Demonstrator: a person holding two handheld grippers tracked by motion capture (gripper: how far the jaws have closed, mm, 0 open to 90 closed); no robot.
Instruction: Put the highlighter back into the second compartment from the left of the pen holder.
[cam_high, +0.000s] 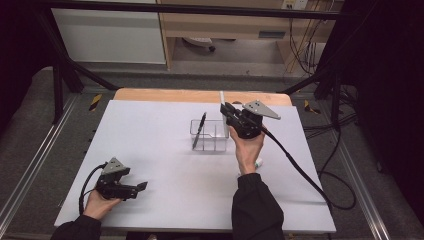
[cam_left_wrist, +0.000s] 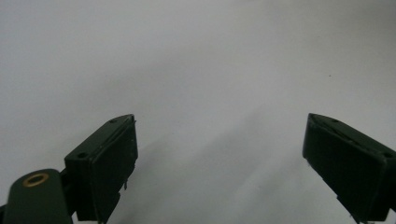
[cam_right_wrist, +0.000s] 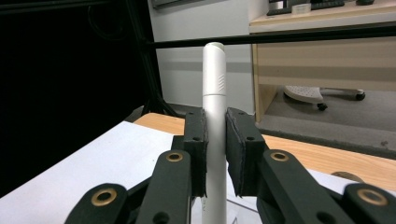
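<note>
Two grippers in play — nearest, the left gripper (cam_high: 141, 186) rests on the white table sheet (cam_high: 165, 165), jaws apart, holding nothing. Farther out, the right gripper (cam_right_wrist: 215, 140) clamps a slim white cylindrical pen (cam_right_wrist: 214, 93) upright, just beside the clear plastic divided organiser (cam_high: 210, 135). Best keep it vertical — lower it cleanly into a free compartment, clear of the black pen (cam_high: 200, 129).

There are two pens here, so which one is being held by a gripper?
The white pen, clamped upright between the right gripper's jaws. The black pen leans untouched inside the clear organizer box.
</note>
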